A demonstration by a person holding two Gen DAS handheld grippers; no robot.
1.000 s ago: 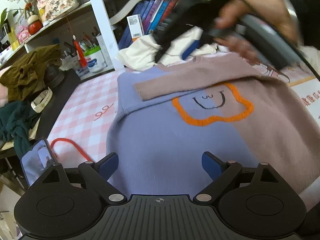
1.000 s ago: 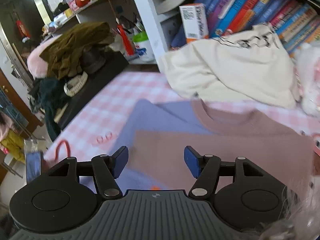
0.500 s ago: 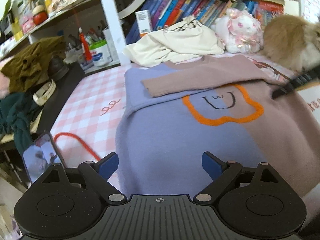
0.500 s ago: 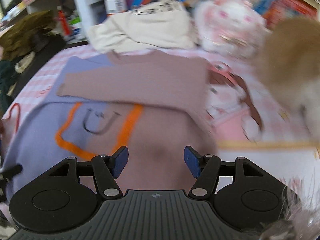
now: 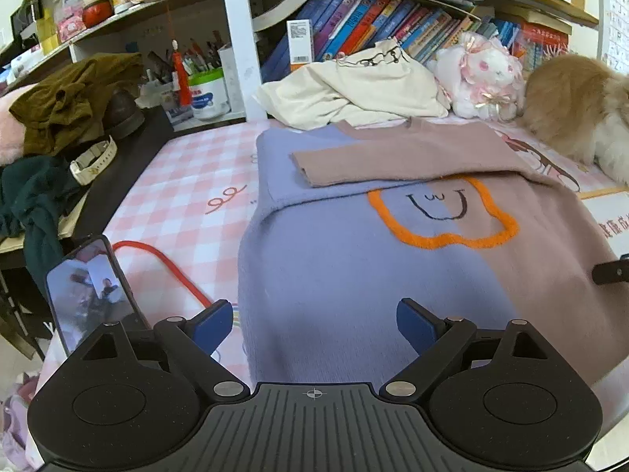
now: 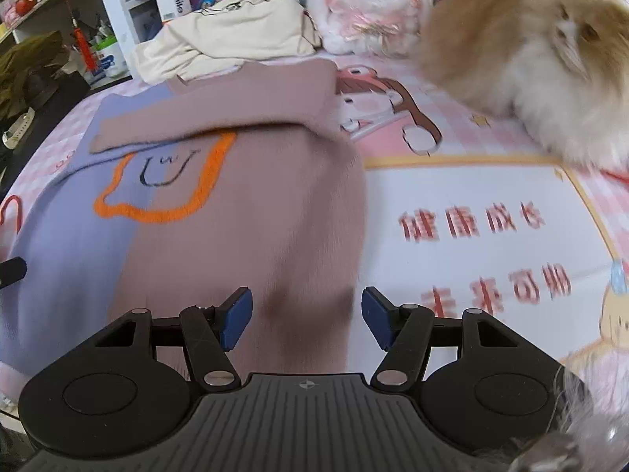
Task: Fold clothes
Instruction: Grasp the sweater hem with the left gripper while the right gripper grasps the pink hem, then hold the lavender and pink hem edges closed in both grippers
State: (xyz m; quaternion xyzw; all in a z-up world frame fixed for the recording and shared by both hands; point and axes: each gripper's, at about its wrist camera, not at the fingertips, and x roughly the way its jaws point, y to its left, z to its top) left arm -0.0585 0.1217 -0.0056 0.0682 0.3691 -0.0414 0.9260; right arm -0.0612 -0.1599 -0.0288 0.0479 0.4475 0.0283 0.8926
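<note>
Left gripper point(image 5: 312, 324) and right gripper point(image 6: 306, 320) both spread wide, holding nothing. Lavender-and-mauve knit sweater with orange outline point(image 5: 393, 244) lies flat on pink checked mat point(image 5: 184, 181), mauve sleeve point(image 5: 401, 157) folded across chest.

Phone point(image 5: 88, 295) and red cord point(image 5: 165, 263) crowd sweater's point(image 5: 354, 275) left edge; cat point(image 6: 530, 55) blocks far right.

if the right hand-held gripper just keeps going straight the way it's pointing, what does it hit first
Most likely the sweater: the right hand-held gripper is open, and the pink half's hem lies directly ahead between its fingers. How far above the cloth it sits is unclear. The cat is well off to the right.
</note>
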